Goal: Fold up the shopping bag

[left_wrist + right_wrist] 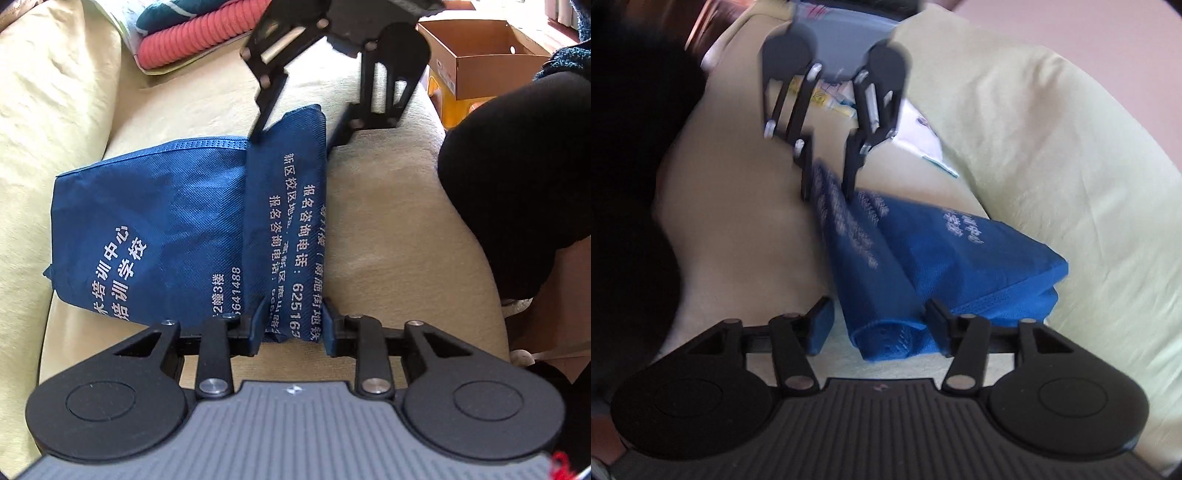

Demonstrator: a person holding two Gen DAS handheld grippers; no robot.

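Jaws of the left gripper [293, 325] are closed on the near end of a folded flap of the blue non-woven shopping bag [155, 229], lying on a yellow-green sofa cushion [388, 229]; the right gripper [877, 326] straddles the far end, spread and not pinching, apparently so the fold stays aligned.

Left claw [293, 328] angled steeply down, pads pressed against both sides of the raised fold of the shopping bag [155, 221]. Right claw [877, 328] facing it from the fold's other end, tilted less steeply, jaws parted: one pad touching the fold, the other clear of it.
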